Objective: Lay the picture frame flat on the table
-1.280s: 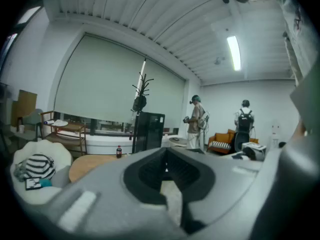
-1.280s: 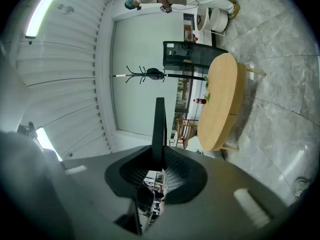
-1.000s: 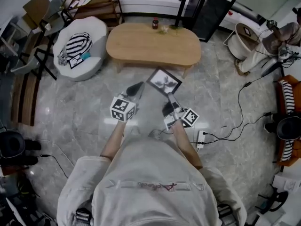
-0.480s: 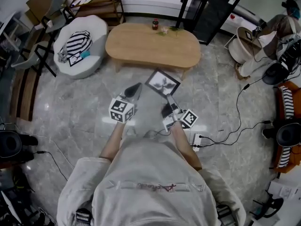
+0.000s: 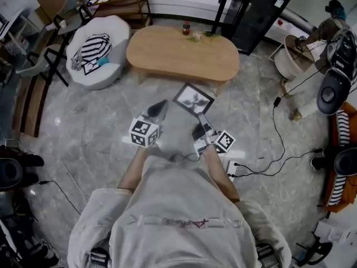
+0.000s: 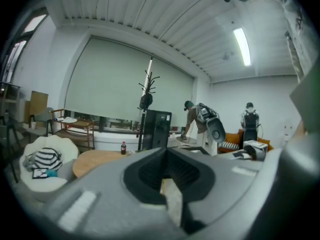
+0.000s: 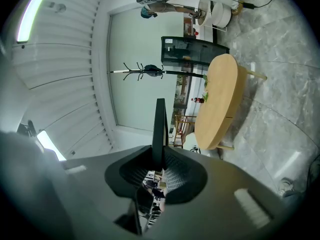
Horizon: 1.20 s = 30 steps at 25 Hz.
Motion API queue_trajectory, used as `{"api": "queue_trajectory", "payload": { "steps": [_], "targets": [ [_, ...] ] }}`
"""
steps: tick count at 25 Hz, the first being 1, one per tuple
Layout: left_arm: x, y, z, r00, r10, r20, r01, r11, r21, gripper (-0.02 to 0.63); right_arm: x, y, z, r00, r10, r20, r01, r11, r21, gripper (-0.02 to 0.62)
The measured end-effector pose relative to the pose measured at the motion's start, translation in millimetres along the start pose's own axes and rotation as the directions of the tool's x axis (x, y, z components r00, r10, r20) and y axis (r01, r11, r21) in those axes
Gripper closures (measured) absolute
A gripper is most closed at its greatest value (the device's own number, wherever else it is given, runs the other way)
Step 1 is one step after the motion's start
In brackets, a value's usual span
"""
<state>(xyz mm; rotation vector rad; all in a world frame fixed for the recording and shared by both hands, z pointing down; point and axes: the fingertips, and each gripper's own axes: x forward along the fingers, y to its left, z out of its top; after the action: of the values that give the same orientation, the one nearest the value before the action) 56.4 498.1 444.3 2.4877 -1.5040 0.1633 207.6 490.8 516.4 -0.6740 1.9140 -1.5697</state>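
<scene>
The picture frame (image 5: pixel 193 99), black-edged with a grey plant print, hangs tilted above the floor just short of the oval wooden table (image 5: pixel 167 52). My right gripper (image 5: pixel 200 115) is shut on its near lower edge. In the right gripper view the frame (image 7: pixel 159 129) shows edge-on as a thin dark blade rising from between the jaws, with the table (image 7: pixel 222 99) beyond it. My left gripper (image 5: pixel 161 105) hovers left of the frame, jaws together and holding nothing, apart from it. The left gripper view shows the table (image 6: pixel 95 160) low at the left.
A small bottle (image 5: pixel 186 28) and a plant sprig stand at the table's far edge. A white armchair (image 5: pixel 95 54) with a striped bag is to the left, a black cabinet (image 5: pixel 256 13) behind the table. A power strip (image 5: pixel 231 167) and cables lie on the floor to the right.
Both hands and the frame have edged a little toward the table. The right grip on the frame is unchanged and the left jaws stay together.
</scene>
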Motion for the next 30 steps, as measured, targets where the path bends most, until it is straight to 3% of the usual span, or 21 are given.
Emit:
{"api": "queue_trajectory", "payload": {
  "steps": [13, 30],
  "targets": [
    [22, 6, -6, 1.000, 0.003, -0.011, -0.003, 1.000, -0.010, 0.606, 12, -12, 17, 1.000, -0.004, -0.012, 0.004, 1.000, -0.002, 0.520],
    [81, 67, 10, 1.000, -0.011, -0.004, 0.011, 1.000, -0.005, 0.606, 86, -28, 55, 1.000, -0.011, -0.006, 0.011, 1.000, -0.019, 0.520]
  ]
}}
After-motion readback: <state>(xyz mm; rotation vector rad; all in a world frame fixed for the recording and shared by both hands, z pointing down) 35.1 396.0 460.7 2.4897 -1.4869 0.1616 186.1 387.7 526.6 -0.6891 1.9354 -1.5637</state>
